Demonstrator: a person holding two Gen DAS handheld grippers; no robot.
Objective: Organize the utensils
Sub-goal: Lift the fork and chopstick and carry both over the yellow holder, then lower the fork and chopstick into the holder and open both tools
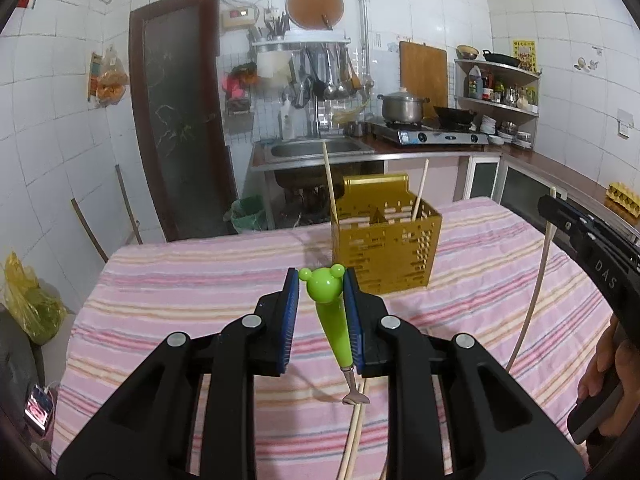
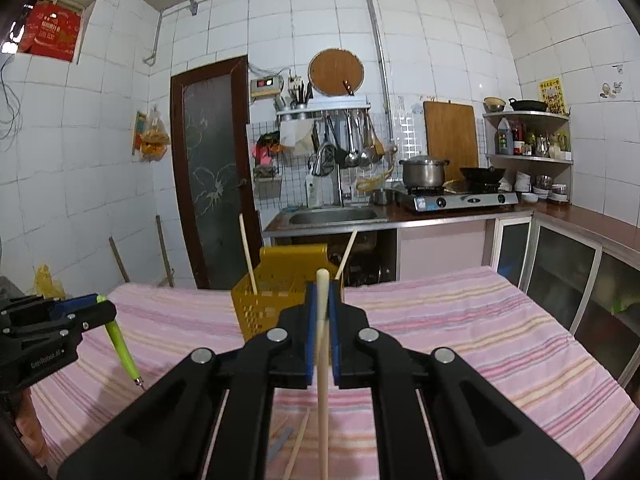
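The left gripper clasps a small fork with a lime-green bear-head plastic handle, tines hanging down above the pink striped tablecloth. The right gripper is clenched on a pale cream chopstick held upright. Beyond both stands the perforated gold metal utensil caddy, with two wooden chopsticks leaning inside it. More chopsticks lie on the cloth below

Two chopsticks in holder
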